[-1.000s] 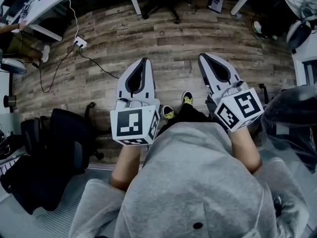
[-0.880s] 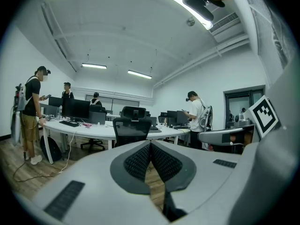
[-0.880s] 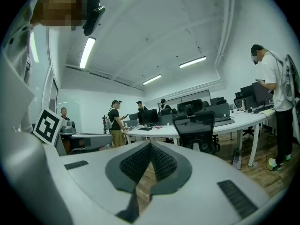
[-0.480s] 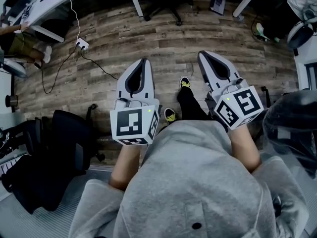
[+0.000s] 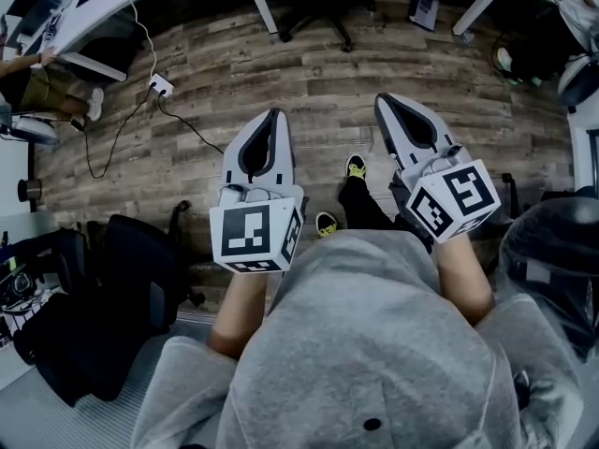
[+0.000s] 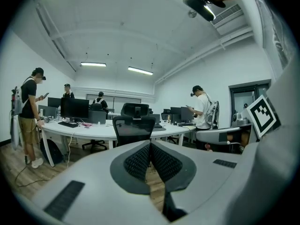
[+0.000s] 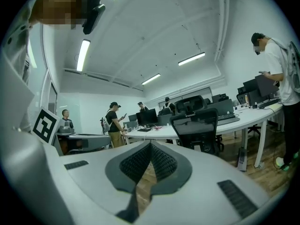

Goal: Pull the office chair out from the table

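The black office chair [image 6: 133, 125] stands pushed in at the curved white table [image 6: 91, 131], some way ahead of me. It also shows in the right gripper view as the office chair [image 7: 197, 125] against the white table [image 7: 255, 117]. From above, only the chair's base [image 5: 318, 21] shows under the table's edge. My left gripper [image 5: 274, 113] and right gripper [image 5: 382, 101] are held side by side over the wood floor, both pointing at the chair. Each is shut with nothing between its pads: left gripper [image 6: 150, 144], right gripper [image 7: 150, 144].
A power strip [image 5: 161, 85] with trailing cable lies on the floor at left. Another black chair [image 5: 122, 279] stands at my lower left and a dark chair [image 5: 552, 251] at my right. People stand at desks: one at left [image 6: 29, 116], one at right [image 6: 202, 109].
The person has stepped toward the table, one foot now ahead of the other. Both shut grippers have travelled forward with the body, and the floor has slid slightly down the head view.
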### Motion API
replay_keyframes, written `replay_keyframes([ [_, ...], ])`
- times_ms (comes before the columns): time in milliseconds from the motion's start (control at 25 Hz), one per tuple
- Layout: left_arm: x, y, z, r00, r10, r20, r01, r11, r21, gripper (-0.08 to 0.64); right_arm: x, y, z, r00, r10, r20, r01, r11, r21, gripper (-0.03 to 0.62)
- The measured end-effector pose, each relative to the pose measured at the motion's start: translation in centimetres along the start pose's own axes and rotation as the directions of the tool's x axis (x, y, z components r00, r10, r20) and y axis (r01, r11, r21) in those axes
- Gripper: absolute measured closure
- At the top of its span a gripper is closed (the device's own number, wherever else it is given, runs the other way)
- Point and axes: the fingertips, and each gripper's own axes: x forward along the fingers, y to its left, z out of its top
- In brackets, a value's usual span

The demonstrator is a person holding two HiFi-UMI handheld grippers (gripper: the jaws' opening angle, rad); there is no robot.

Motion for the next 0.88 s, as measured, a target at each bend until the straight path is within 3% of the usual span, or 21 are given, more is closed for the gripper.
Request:
replay_keyframes([
  [400,9.2,1.1,2.2,0.999,0.029,-0.019,-0.029,1.000,0.009,0.549,5.4,-7.6,2.4,1.000,0.009,-0.012,-0.009,1.000,-0.030,0.565],
  [880,17.5,-0.5,5.2,0.999,0.050,-0.007,-0.050,0.998,0.040,0.549,8.6,-15.1,5.2,0.999,0.036,0.004,-0.036,0.999,-0.022,0.565],
])
